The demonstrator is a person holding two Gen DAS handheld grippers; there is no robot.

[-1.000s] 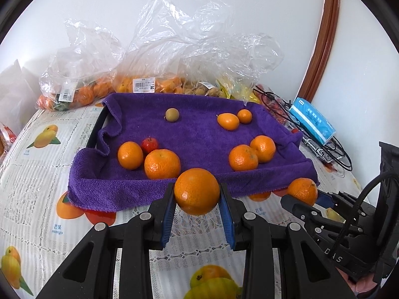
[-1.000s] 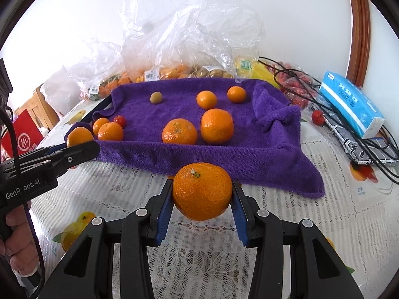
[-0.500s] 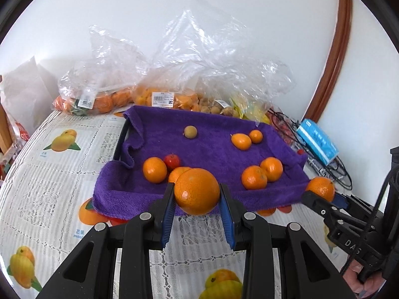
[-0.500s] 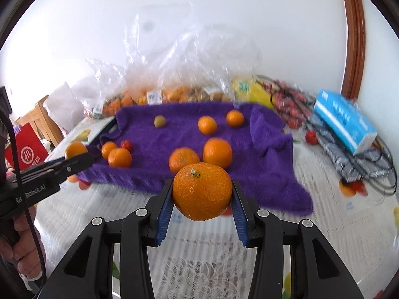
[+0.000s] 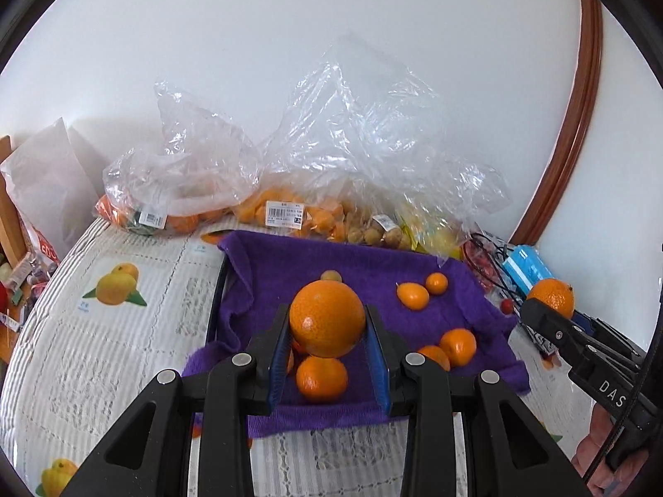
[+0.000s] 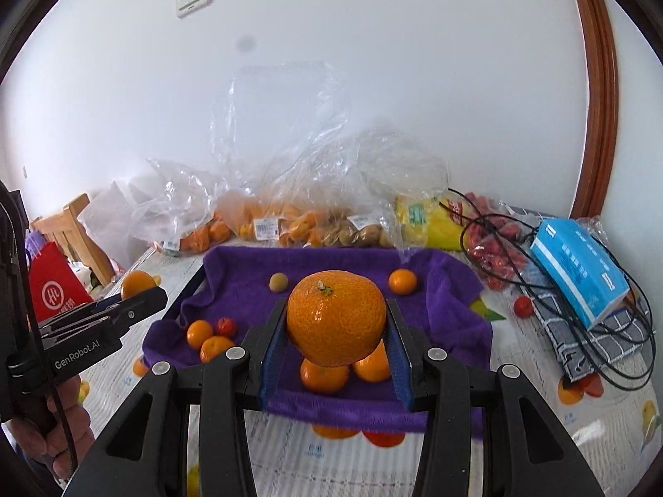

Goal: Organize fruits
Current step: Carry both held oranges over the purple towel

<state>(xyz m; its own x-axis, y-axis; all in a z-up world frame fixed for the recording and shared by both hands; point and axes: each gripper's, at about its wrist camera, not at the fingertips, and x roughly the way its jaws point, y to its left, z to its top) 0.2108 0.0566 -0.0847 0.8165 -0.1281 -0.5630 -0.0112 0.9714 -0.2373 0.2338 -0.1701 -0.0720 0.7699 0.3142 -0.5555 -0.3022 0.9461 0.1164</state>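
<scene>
The left gripper point(image 5: 327, 346) clamps an orange point(image 5: 327, 318) above the near edge of the purple towel point(image 5: 373, 273). At its right, the right gripper point(image 6: 336, 346) pinches a stemmed mandarin point(image 6: 335, 323) over the same towel on the counter point(image 5: 124, 331).

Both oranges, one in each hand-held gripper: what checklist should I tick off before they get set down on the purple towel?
1. Left hand-held gripper shut on its orange: ok.
2. Right hand-held gripper shut on its stem-topped orange: ok.
3. Bare patch on purple towel for two more: ok.
4. Grippers apart from each other: ok.
5. Black cables off the towel: ok.
6. Height above towel: cannot tell.
</scene>
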